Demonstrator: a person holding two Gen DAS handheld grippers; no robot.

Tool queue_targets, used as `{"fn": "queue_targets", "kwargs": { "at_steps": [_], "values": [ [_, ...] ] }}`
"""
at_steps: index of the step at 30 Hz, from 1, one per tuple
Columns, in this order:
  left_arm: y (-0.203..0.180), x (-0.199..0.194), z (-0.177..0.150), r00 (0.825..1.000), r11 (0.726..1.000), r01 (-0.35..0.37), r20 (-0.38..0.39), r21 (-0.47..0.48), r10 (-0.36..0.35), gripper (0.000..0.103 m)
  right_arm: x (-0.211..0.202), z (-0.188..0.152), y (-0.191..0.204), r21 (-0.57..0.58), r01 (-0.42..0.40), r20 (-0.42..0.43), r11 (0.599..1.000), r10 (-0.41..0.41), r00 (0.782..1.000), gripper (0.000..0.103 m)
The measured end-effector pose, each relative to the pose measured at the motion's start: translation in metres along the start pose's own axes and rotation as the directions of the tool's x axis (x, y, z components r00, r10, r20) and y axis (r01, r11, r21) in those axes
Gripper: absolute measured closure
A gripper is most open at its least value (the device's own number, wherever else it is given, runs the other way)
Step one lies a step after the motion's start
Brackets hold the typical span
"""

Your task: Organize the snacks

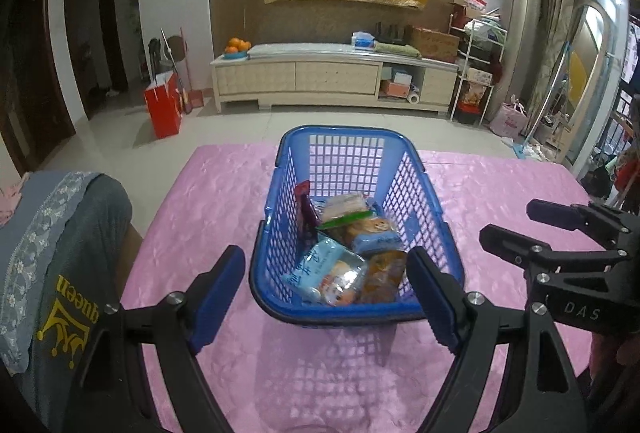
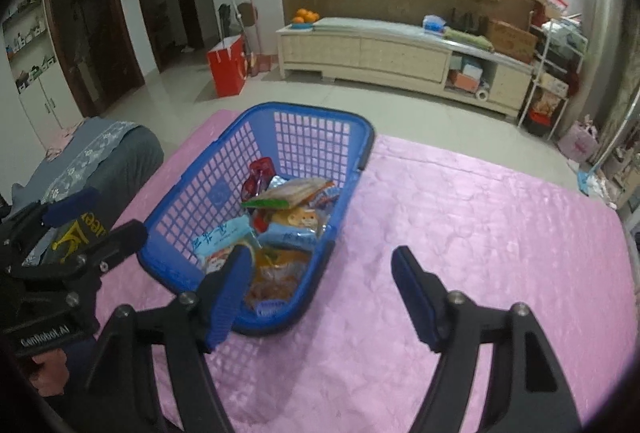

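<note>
- A blue basket [image 1: 404,189] of rigid plastic, its walls an open square lattice and its rim rounded, is set on a table [image 1: 224,201] covered in glossy pink cloth with an embossed floral pattern.
- Crinkly film snack packs [image 1: 352,249] are piled inside the basket: a pale blue pouch [image 1: 320,265] printed with blue characters that cannot be read, an orange pack [image 1: 382,275], a light blue pack [image 1: 376,237] with a cartoon face, and a dark red sachet [image 1: 303,201] leaning upright on the left wall.
- The left gripper [image 1: 326,299], black with ribbed blue pads, is held wide open above the basket's near end; nothing is gripped.
- The right gripper [image 2: 320,293] is likewise spread wide and empty, its left pad over the basket's near corner, its right over bare cloth.
- "DAS" is read on the right gripper's body in the left view; "Cenrobot.AI" is read on the left gripper's in the right view.
- A grey cushion [image 1: 76,233] with a lace band bears "queen" and a crown in yellow.
</note>
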State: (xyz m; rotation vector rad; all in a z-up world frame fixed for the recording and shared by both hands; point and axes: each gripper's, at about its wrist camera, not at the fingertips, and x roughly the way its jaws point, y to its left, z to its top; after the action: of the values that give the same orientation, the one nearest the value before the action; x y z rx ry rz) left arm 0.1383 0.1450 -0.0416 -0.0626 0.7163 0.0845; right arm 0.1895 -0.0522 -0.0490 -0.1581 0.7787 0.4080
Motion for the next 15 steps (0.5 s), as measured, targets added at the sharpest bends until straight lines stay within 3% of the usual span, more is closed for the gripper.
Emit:
{"fn": "queue_targets", "kwargs": {
  "at_steps": [3,10,12,13,15],
  "values": [
    [-0.006,-0.013,-0.004,1.000,1.000,0.003,0.027,-0.008,-0.003,0.022,-0.017,-0.009,-0.004,0.020,0.012,0.029,1.000,-0.012,1.000,0.026],
    [-0.019,-0.052,-0.013,0.990,0.996,0.086,0.111,-0.020,-0.084,0.022,-0.058,-0.028,-0.009,0.038,0.059,0.115,0.998,-0.063,0.991,0.026],
    [-0.025,-0.063,-0.016,0.987,0.996,0.085,0.137,0.000,-0.084,0.022,-0.070,-0.033,-0.012,0.042,0.076,0.140,0.996,-0.081,0.987,0.022],
    [-0.027,-0.068,-0.017,0.985,0.997,0.083,0.149,0.006,-0.083,0.022,-0.077,-0.036,-0.014,0.050,0.079,0.156,0.996,-0.085,0.984,0.015],
    [-0.032,-0.078,-0.018,0.982,0.996,0.091,0.166,0.014,-0.092,0.022,-0.092,-0.040,-0.018,0.069,0.083,0.182,0.994,-0.094,0.979,0.014]
  ]
}}
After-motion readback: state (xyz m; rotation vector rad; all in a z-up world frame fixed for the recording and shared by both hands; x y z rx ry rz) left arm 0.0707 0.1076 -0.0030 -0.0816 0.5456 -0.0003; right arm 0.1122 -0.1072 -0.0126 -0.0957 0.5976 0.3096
